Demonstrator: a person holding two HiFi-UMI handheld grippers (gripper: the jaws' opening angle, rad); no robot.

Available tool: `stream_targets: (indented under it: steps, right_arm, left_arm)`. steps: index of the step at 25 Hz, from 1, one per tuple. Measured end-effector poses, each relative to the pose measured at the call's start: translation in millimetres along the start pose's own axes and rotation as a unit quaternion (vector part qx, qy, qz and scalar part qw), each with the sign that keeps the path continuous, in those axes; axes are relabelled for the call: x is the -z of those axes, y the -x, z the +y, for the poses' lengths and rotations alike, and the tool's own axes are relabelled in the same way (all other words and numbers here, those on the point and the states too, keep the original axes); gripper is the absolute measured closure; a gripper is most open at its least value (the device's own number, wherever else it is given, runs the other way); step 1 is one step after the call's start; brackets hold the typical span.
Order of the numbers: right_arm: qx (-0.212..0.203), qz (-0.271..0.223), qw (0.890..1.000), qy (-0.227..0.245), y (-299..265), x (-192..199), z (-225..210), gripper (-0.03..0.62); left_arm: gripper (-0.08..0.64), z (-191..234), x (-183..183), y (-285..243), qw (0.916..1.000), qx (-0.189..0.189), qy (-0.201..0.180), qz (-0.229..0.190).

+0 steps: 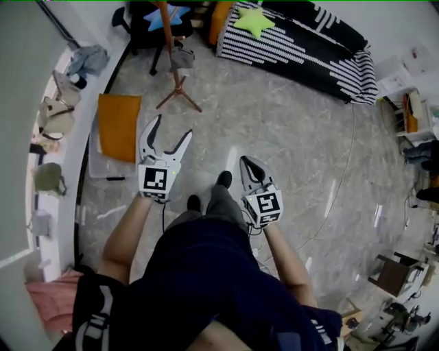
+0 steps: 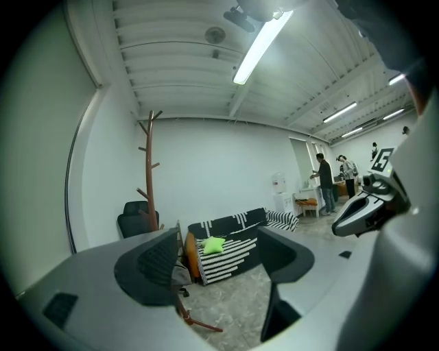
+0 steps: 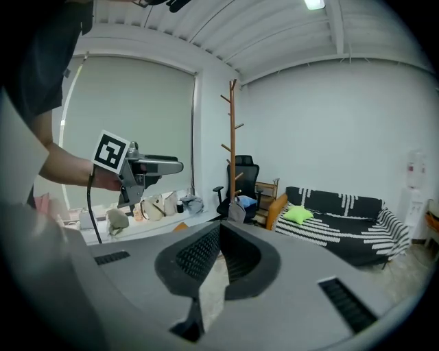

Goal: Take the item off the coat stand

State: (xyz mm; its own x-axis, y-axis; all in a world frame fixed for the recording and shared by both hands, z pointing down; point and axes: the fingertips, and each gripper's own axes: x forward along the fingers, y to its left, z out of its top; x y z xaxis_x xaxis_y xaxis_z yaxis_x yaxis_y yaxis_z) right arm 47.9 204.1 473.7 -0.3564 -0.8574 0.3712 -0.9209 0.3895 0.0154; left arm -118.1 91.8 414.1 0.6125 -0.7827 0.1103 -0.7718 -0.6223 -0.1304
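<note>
- Grippers were both held out in front of the person, well apart from the coat stand [image 1: 173, 51], which stood across the marbled floor [image 1: 274, 130] at the top of the head view.
- The left gripper [image 1: 171, 130] had its fingers spread wide. In its own view nothing lay between them, only the far sofa [image 2: 233, 247] and the foot of the stand.
- The right gripper [image 1: 245, 162] had its fingers brought together at the tips, with nothing caught in them. Its own view showed only a sliver of floor below the meeting point.
- The grey item [image 1: 182, 57] hung low on the wooden trunk of the coat stand, above the spread feet, untouched by either gripper.
- In the right gripper view the item [image 3: 237, 211] showed against the trunk in front of a black office chair [image 3: 245, 175]. In the left gripper view it was partly hidden behind the left finger.
- A black-and-white striped sofa [image 1: 302, 42] with a green star cushion [image 1: 254, 20] stood to the right of the stand.
- An orange flat piece [image 1: 118, 126] lay on the floor near the left gripper, beside a window ledge [image 1: 68, 171] carrying bags.
- Two people stood far off at the right of the left gripper view.
</note>
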Motion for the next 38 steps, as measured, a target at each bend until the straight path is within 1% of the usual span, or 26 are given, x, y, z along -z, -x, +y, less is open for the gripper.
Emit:
stream_targets:
  steps: [5, 9, 12, 15, 18, 22, 26, 34, 38]
  right_arm:
    - [-0.030, -0.006, 1.000, 0.004, -49, -13, -56, 0.572]
    - [-0.071, -0.008, 0.997, 0.020, -94, -28, -95, 0.574]
    - [-0.102, -0.008, 0.994, 0.029, -123, -34, -123, 0.572]
    - [-0.128, -0.009, 0.991, 0.040, -148, -41, -148, 0.572]
    - [-0.140, -0.011, 0.989, 0.051, -174, -50, -165, 0.574]
    - [-0.147, -0.015, 0.988, 0.054, -208, -60, -180, 0.574]
    - [-0.146, -0.018, 0.987, 0.064, -248, -73, -186, 0.572]
    - [-0.123, 0.001, 0.991, 0.052, -343, -97, -201, 0.574]
    - [-0.114, 0.009, 0.992, 0.052, -381, -104, -203, 0.574]
  left_arm:
    - [0.207, 16, 9, -69, 0.9994, -0.026, -0.001, 0.024]
    - [0.207, 32, 16, -128, 0.9975, -0.057, 0.013, 0.039]
    - [0.207, 35, 22, -168, 0.9957, -0.076, 0.018, 0.050]
    - [0.207, 39, 27, -203, 0.9941, -0.089, 0.019, 0.058]
    - [0.207, 52, 30, -231, 0.9930, -0.100, 0.016, 0.061]
    - [0.207, 73, 44, -260, 0.9919, -0.105, 0.019, 0.068]
    - [0.207, 101, 65, -288, 0.9917, -0.101, 0.023, 0.076]
    - [0.207, 160, 101, -354, 0.9928, -0.068, 0.035, 0.092]
    - [0.207, 187, 123, -378, 0.9922, -0.061, 0.040, 0.102]
